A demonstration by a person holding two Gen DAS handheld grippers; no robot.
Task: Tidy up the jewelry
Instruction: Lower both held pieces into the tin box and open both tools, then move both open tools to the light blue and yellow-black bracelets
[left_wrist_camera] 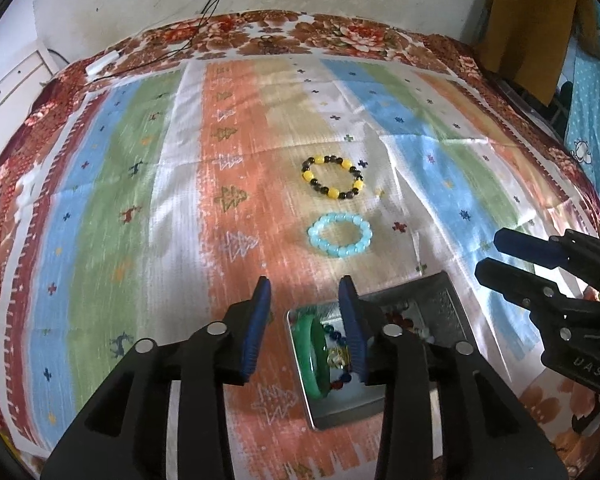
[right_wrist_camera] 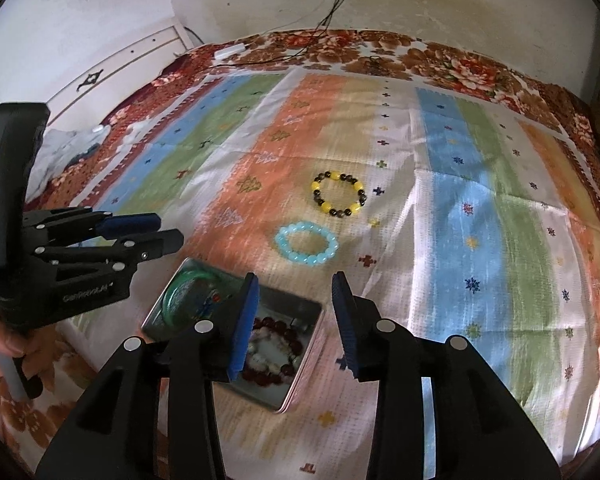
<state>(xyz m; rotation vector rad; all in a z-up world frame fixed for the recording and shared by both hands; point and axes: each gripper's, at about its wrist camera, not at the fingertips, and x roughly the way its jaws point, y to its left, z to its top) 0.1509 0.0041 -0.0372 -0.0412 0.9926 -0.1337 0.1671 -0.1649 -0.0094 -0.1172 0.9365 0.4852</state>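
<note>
Left gripper (left_wrist_camera: 305, 292) and right gripper (right_wrist_camera: 294, 286) seen with jaws spread, nothing held, metal tin (right_wrist_camera: 296, 392) below them with bracelets inside, yellow-black bracelet (right_wrist_camera: 339, 193) and pale blue bracelet (right_wrist_camera: 307, 243) laid on striped cloth (right_wrist_camera: 480, 240) beyond

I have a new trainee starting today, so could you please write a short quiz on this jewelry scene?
1. True or false: the light blue bead bracelet lies inside the metal tin.
2. Which bracelet lies farther from the tin? A) yellow and black bead bracelet B) light blue bead bracelet
3. Fill in: the green bangle lies in the ____.

Key: 1 false; 2 A; 3 tin.
</note>
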